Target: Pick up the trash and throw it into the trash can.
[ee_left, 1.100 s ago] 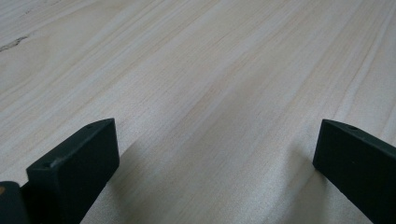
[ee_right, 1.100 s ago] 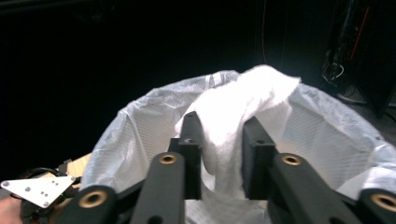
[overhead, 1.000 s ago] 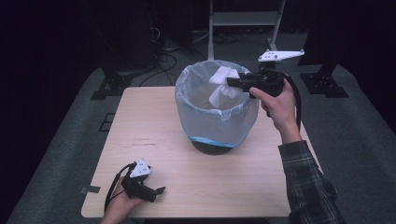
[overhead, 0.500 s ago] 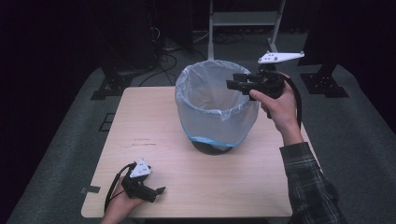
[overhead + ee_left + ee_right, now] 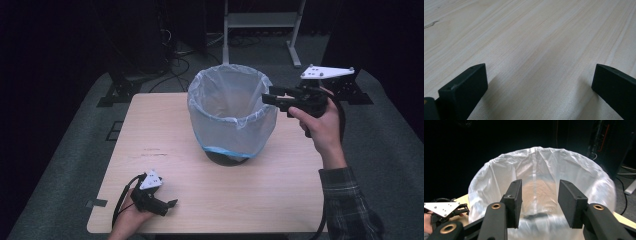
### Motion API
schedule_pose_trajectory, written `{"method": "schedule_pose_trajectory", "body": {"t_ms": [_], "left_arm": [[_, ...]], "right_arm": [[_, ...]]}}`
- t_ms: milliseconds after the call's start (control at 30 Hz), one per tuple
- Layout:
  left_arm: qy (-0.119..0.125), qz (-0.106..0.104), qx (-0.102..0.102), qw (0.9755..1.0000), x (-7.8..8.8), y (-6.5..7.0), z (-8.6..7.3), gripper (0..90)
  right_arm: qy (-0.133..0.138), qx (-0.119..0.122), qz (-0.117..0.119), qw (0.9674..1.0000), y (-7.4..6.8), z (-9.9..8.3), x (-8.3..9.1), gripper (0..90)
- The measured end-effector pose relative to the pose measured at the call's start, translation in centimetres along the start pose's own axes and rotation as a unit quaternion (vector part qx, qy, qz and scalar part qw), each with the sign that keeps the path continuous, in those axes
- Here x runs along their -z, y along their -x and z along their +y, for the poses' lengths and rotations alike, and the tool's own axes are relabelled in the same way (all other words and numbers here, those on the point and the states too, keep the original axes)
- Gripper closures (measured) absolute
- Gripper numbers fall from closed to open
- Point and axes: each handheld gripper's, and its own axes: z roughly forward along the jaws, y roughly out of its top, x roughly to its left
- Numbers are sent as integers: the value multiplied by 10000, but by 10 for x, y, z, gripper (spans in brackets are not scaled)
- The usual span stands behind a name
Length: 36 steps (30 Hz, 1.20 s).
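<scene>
A bin lined with a translucent white bag [image 5: 230,120] stands at the middle of the wooden table [image 5: 160,130]. My right gripper [image 5: 266,100] hovers at the bin's right rim and points left across it. Its jaws have just been opening and stand open with nothing between them. In the right gripper view the bag's mouth [image 5: 541,165] lies beyond the right gripper [image 5: 539,187]. My left gripper [image 5: 171,205] rests on the table near the front left edge, held in a hand. In its own view the left gripper [image 5: 540,77] is wide open over bare wood.
Behind the table stands a metal frame [image 5: 260,20]. Black base plates [image 5: 117,92] sit on the grey floor to either side, with cables [image 5: 175,55] at the back. A blue band [image 5: 225,150] rings the bag near the bin's foot.
A white thing held over the bin a second ago has gone from the right gripper. That gripper's jaws have opened and it has drawn back to the right rim. The left gripper stayed put.
</scene>
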Motion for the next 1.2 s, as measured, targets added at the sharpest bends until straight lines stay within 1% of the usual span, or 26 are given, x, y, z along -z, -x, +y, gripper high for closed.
{"method": "schedule_pose_trajectory", "body": {"t_ms": [33,67,100,167,233,267,400,467,633,900,933,1100,1133,1167,1200], "left_arm": [[0,-1,-2,10000,0,0,0,0],[0,-1,-2,10000,0,0,0,0],[-1,0,-1,10000,0,0,0,0],[0,0,-2,10000,0,0,0,0],[-1,0,0,10000,0,0,0,0],[-1,-1,-3,10000,0,0,0,0],[-1,1,-1,10000,0,0,0,0],[8,-2,7,10000,0,0,0,0],[9,-1,8,10000,0,0,0,0],[16,-1,10,10000,0,0,0,0],[15,0,11,10000,0,0,0,0],[10,6,19,10000,0,1,0,0],[11,9,14,10000,0,1,0,0],[3,6,13,10000,0,1,0,0],[0,5,12,10000,0,1,0,0]], "right_arm": [[-7,-14,-12,10000,1,-3,5,534],[-7,-14,-12,10000,1,-3,5,534],[0,-19,-27,10000,1,-6,8,532],[9,-43,-69,10000,1,-15,18,513],[-2,-35,-79,10000,1,-17,19,507],[-1,-7,-105,9999,1,-20,22,496],[-40,-17,-121,9999,-1,-32,29,485],[-104,-63,-113,9999,-2,-43,33,477],[-189,-96,-114,9997,-4,-58,36,460],[-347,-81,-152,9992,-9,-82,40,449],[-347,-81,-152,9992,-9,-82,40,449],[-464,-136,-219,9986,-10,-102,40,449],[-464,-136,-219,9986,-10,-102,40,449],[-511,-165,-225,9983,-10,-108,40,449],[-511,-165,-225,9983,-10,-108,40,449]]}}
